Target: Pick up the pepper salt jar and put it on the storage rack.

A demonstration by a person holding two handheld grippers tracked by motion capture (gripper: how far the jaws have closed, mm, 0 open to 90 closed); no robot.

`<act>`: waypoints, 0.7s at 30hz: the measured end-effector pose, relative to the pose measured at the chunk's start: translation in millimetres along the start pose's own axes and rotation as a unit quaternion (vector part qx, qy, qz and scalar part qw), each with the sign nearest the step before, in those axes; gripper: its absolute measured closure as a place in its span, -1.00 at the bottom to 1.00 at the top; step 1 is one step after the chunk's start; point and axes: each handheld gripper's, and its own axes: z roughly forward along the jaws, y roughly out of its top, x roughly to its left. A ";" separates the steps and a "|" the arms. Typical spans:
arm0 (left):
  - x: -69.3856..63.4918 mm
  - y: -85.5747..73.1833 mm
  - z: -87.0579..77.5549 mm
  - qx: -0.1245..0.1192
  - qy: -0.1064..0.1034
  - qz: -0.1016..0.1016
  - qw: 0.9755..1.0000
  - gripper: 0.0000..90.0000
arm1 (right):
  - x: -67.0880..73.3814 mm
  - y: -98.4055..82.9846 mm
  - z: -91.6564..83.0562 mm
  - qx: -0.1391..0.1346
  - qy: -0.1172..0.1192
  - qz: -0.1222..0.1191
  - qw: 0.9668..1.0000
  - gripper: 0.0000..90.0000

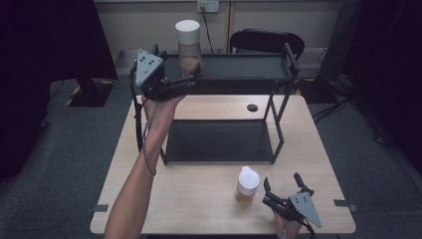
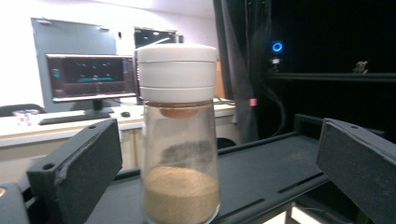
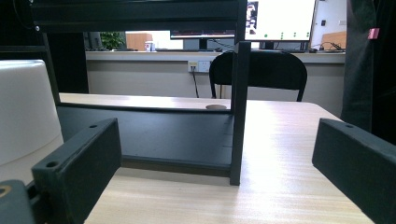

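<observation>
Two glass shaker jars with white lids, each partly filled with tan powder: one [image 1: 188,45] upright at the left end of the top shelf of a black two-tier metal rack [image 1: 278,69], the other [image 1: 247,185] upright on the table in front of the rack, near the front edge. One rack only, its lower shelf [image 1: 219,141] lying flat on the tabletop, its upper shelf raised on thin black posts. One light wooden table [image 1: 199,199] with a small round dark hole [image 1: 252,107] toward the back, standing on grey carpet. Behind it, one black chair [image 1: 266,40] against a pale wall with a socket [image 1: 207,5]; in the gripper views, desks with monitors farther back in the room. Left gripper [image 1: 195,75] held up at shelf height by a bare forearm, jaws spread wide; in the left gripper view the shelf jar [image 2: 179,135] stands between the two black jaws, a clear gap on each side, touching neither. Right gripper [image 1: 282,185] low over the table at the front right, just beside the table jar, jaws likewise wide apart and holding nothing; in the right gripper view, that jar's white lid [image 3: 25,112] sits at the left edge, outside the jaws, with a rack post [image 3: 238,107] straight ahead.
</observation>
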 end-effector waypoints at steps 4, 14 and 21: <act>-1.1 -1.1 -8.9 -0.006 -0.002 0.002 1.000 -1.00 | 0.0 0.0 0.0 0.000 0.000 0.000 1.000 -1.00; -11.5 -16.8 -36.4 -0.026 0.008 0.001 1.000 -1.00 | -0.1 -0.1 0.0 0.000 0.000 0.000 1.000 -1.00; -13.6 -34.9 -53.0 -0.025 0.012 -0.009 1.000 -1.00 | 0.0 0.0 0.0 0.000 0.000 0.000 1.000 -1.00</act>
